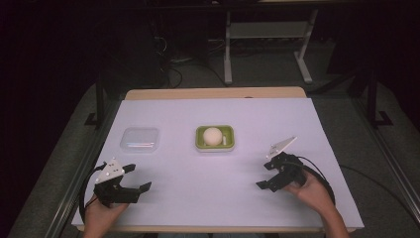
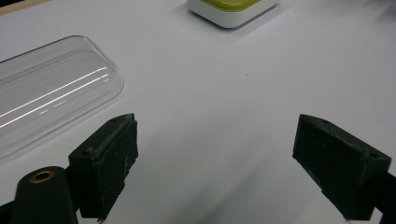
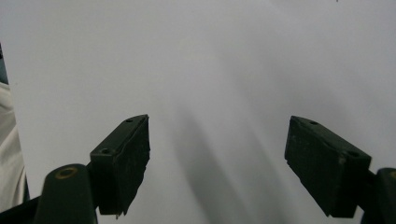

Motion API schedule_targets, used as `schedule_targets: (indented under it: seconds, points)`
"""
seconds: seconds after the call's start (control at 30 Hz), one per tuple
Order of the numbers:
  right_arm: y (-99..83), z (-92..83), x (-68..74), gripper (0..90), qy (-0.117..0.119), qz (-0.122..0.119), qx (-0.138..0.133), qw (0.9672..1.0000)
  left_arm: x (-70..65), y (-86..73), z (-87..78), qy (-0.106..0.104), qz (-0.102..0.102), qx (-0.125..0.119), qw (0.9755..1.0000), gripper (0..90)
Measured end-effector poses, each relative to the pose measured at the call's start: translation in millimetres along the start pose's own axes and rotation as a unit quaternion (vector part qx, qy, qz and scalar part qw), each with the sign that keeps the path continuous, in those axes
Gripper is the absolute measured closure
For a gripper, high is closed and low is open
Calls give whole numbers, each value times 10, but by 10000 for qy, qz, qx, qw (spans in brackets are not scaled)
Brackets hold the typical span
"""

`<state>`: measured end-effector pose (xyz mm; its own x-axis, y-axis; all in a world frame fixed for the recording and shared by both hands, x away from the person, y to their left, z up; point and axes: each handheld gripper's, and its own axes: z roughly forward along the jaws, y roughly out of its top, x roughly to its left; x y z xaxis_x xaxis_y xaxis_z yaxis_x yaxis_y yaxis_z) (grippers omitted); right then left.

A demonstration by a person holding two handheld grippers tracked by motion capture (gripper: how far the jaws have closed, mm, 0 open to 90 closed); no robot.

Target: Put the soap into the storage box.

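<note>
On the white desk [image 1: 213,163] two things wait side by side in the far half: a clear lid [image 1: 140,139] on the left and a green tray [image 1: 214,137] near the middle, with a pale ball [image 1: 213,135] sitting in it. The lid lies flat and apart from the tray, so the tray stands uncovered — a layout that reads as the start of a covering job, with the lid set within easy reach of the left hand and the tray squarely between the two hands.

The left gripper [image 1: 136,178] rests low at the near left corner of the desk, pointing toward the middle. Its jaws stand wide apart and hold nothing; in the left gripper view only bare desk lies between them, with the lid [image 2: 51,88] ahead to the left and a corner of the tray [image 2: 233,11] farther off at the top edge.

The right gripper [image 1: 270,174] sits at the near right, angled in toward the centre. It too is spread wide and empty — the right gripper view shows blank white surface between the jaws.

Both grippers are well apart from the lid and tray, touching neither. By my reading, they are held back and wide open as a ready stance, the left one better placed to go for the lid.
</note>
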<state>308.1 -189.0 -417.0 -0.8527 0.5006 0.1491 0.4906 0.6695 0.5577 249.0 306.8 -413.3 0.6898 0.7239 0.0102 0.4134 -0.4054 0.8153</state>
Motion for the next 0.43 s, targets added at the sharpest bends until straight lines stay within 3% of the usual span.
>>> schedule_targets:
  seconds: [0.1,0.43]
  points:
    - [-77,-24,32,223,-46,44,-32,10000,-16,9,0,112,141,76,9998,134]
    - [-356,-72,203,228,-58,167,-288,9994,-12,3,-8,65,63,37,10000,136]
